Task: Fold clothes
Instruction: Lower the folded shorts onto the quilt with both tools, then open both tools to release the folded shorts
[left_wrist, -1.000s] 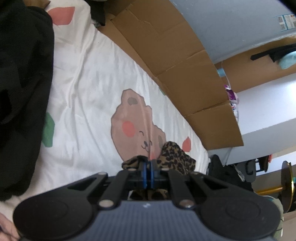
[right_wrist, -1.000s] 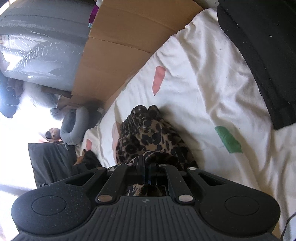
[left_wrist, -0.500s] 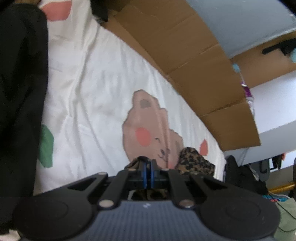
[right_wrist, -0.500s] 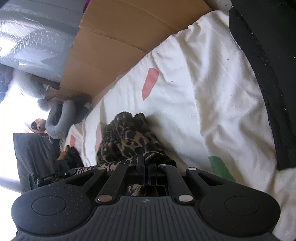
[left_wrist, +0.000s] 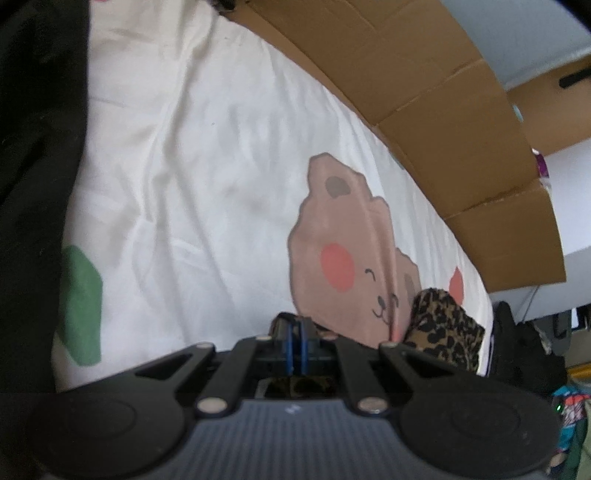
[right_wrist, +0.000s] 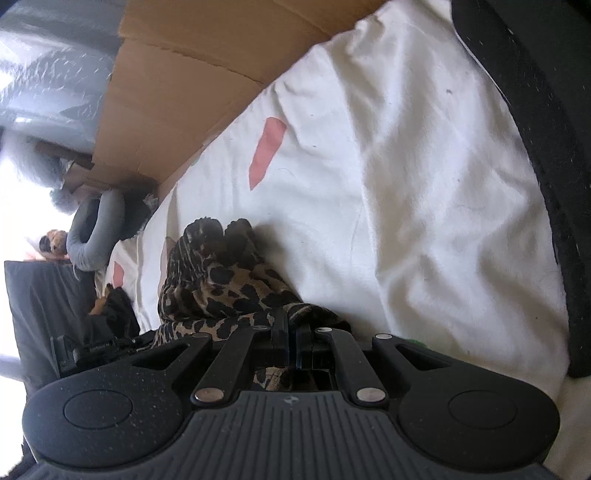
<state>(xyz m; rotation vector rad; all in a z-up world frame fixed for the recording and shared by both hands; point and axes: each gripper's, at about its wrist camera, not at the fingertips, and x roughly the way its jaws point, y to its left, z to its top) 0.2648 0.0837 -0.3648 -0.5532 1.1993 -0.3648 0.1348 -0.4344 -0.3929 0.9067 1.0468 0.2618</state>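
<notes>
Nearest, the left gripper (left_wrist: 297, 332) stands narrowed to a slit, its blue-edged fingers pinching an edge of the leopard-print garment (left_wrist: 441, 332); more of that cloth bunches just ahead and to the right of the tips. Likewise, the right gripper (right_wrist: 291, 332) is nearly closed on the same leopard-print garment (right_wrist: 221, 277), whose fabric passes between the fingers and mounds up ahead and to the left. Holding two separate edges at once probably serves to keep the cloth spread and controlled between the hands, so that a crease can be laid or a layer carried over; whether a fold is being opened, made or finished cannot be settled from these views. Beyond both grippers lies the bed sheet (left_wrist: 207, 177), white with a printed bear (left_wrist: 343, 251) ahead of the left gripper. A black garment (right_wrist: 535, 129) lies to the far right of the right gripper. Farthest, a cardboard sheet (left_wrist: 443, 110) borders the bed.
</notes>
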